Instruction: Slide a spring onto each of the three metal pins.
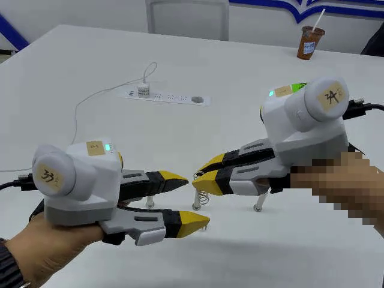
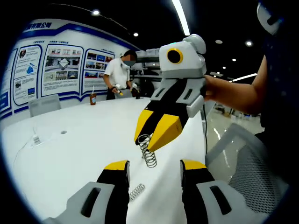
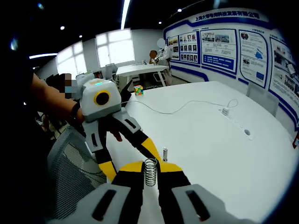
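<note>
Saw right hand-held gripper [image 1: 203, 175] clamped on a coil spring [image 3: 150, 171], yellow-tipped jaws pinching it from both sides, coil upright between them in right gripper view. Saw left hand-held gripper [image 1: 191, 201] with jaws spread wide, gripping nothing, tips facing the right one, close but apart. Counted three metal pins upright on white worktop [image 1: 90, 66] in head view: left pin [image 1: 149, 204] partly hidden behind the left jaws, middle pin [image 1: 195, 201] under the meeting tips, right pin [image 1: 259, 204] below the right hand-held gripper's body. Placed held spring just beside middle pin, low over worktop; could not tell whether touching or threaded on. Spotted second spring [image 2: 137, 191] lying flat on worktop between the left jaws in left gripper view. Noted white power strip [image 1: 165, 96] with plugged-in charger and cable further back, and a drink cup [image 1: 309, 41] with straw at far edge.
</note>
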Available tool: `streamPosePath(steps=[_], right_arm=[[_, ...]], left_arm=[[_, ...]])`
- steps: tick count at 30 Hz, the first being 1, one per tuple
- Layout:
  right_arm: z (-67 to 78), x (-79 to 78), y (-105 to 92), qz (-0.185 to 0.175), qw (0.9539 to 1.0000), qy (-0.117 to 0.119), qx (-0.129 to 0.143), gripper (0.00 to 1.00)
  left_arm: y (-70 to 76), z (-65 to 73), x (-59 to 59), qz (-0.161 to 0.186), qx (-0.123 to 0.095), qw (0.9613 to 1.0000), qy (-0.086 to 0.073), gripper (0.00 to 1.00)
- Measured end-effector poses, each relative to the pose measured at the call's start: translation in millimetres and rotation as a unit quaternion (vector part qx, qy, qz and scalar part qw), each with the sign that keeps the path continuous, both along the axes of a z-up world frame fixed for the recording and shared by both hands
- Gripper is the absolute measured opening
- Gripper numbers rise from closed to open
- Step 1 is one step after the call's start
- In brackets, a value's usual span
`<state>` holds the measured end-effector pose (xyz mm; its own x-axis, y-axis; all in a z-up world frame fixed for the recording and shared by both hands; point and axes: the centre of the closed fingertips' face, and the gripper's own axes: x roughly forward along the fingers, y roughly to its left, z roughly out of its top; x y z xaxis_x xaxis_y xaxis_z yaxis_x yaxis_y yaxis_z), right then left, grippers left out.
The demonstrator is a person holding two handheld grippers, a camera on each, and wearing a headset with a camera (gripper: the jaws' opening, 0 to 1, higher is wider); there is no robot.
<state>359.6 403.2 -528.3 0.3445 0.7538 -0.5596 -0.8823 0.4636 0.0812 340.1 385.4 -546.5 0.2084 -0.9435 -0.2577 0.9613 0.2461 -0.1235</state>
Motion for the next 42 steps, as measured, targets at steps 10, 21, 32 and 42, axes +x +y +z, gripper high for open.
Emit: streamPosePath(steps=[10, 21, 32, 42], right_arm=[[7.5, -7.8, 8.1, 0.008, 0.9996, 0.003, 0.026, 0.12], [5.0, -14.4, 7.6, 0.015, 0.9996, 0.004, 0.022, 0.12], [7.7, -13.8, 2.9, 0.017, 0.9998, -0.005, 0.013, 0.12], [6.2, -12.6, 0.9, 0.019, 0.9997, -0.015, 0.0, 0.12]], left_arm=[[-9.6, 5.6, -0.7, -0.009, -0.012, 0.9999, 0.0, 0.31], [-12.7, 6.5, 1.3, -0.013, -0.009, 0.9997, -0.017, 0.14], [-9.3, 6.5, 4.0, -0.012, -0.005, 0.9994, -0.033, 0.12], [-11.2, 3.9, 2.2, -0.016, 0.002, 0.9991, -0.04, 0.15]])
